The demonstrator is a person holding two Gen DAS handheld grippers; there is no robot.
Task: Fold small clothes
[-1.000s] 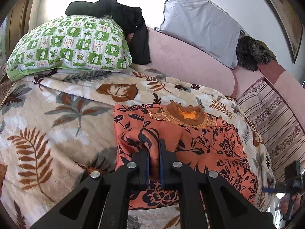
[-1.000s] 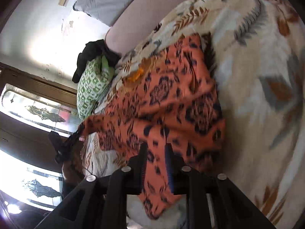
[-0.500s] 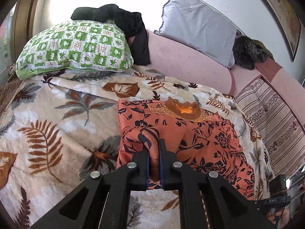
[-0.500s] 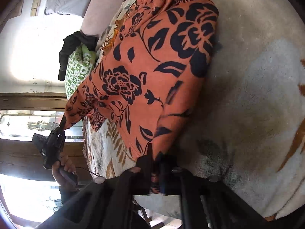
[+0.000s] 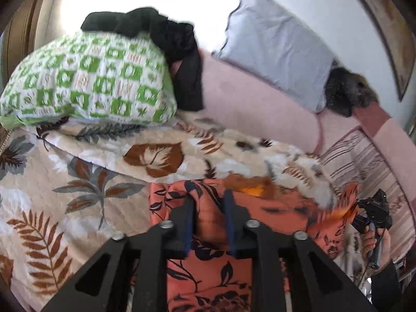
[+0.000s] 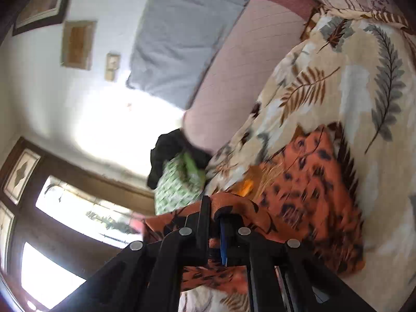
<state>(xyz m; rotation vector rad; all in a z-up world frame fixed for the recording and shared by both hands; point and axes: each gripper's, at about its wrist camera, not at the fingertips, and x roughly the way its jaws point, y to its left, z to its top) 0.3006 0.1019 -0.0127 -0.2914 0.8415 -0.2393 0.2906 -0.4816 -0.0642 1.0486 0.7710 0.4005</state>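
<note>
Left wrist view looks across a bed [image 5: 85, 171] spread with a cream leaf-print blanket, where the orange floral garment [image 5: 208, 267] lies low and central, its neckline toward the pillows. Judging from how the cloth sits, a fold is being carried through: the near hem has been brought up over the body of the garment and one side is being let go. The left hand-held gripper [image 5: 206, 218] has just been opening; its jaws stand apart with a ridge of fabric between them, not visibly pinched. In the right wrist view the right hand-held gripper [image 6: 213, 223] has its jaws nearly together, having eased open a touch, and orange cloth drapes over the fingers; whether the pads press it I cannot tell. Next, the released edge probably needs laying flat and the remaining side bringing across squarely. Behind the garment sit a green checked pillow [image 5: 88, 83] with a black garment [image 5: 166, 41] draped on it, a grey pillow [image 5: 275, 44] and a pink bolster [image 5: 260, 109].
</note>
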